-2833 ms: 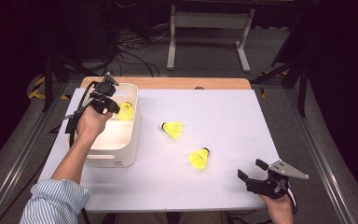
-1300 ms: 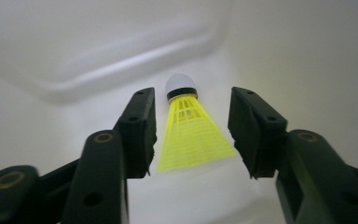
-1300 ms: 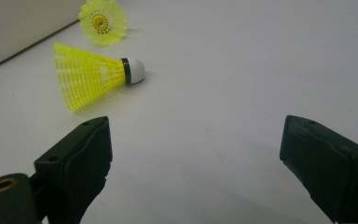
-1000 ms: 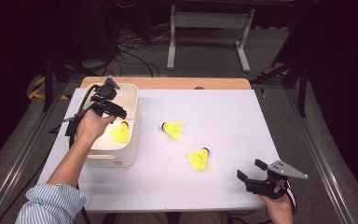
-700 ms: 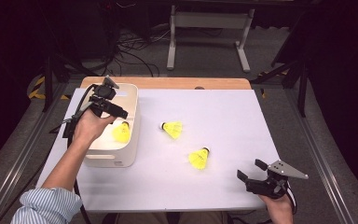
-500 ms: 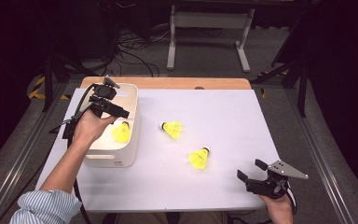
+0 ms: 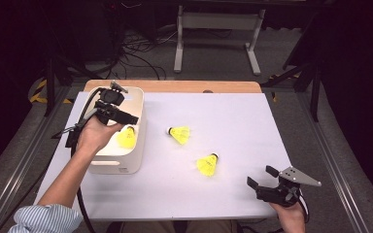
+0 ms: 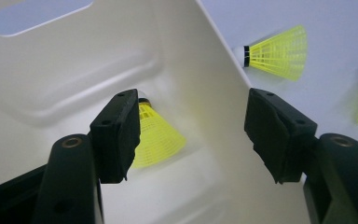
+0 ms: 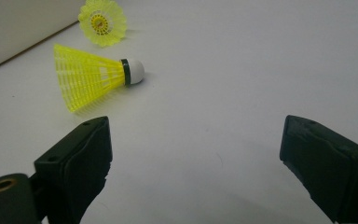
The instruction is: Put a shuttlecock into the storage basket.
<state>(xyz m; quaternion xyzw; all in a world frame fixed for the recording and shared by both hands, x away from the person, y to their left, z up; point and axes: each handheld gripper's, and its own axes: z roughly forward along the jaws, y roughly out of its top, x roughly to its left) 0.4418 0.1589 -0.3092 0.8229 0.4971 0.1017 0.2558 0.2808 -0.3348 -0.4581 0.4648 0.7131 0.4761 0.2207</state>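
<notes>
Raised slightly, left gripper [image 7: 126, 119] gapes empty above bin [image 7: 126, 162].

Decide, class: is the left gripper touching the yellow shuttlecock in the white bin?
Apart. In the left gripper view, the left gripper stands open and the shuttlecock lies on the bin floor beyond its pads.

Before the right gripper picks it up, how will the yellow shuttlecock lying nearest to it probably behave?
The nearest shuttlecock lies on its side on the white table. Its thin mesh skirt probably flexes under the pads, so a gentle squeeze seems wise. It looks very light. If pushed, the cone shape would likely roll in a curve around its round white cork.
</notes>
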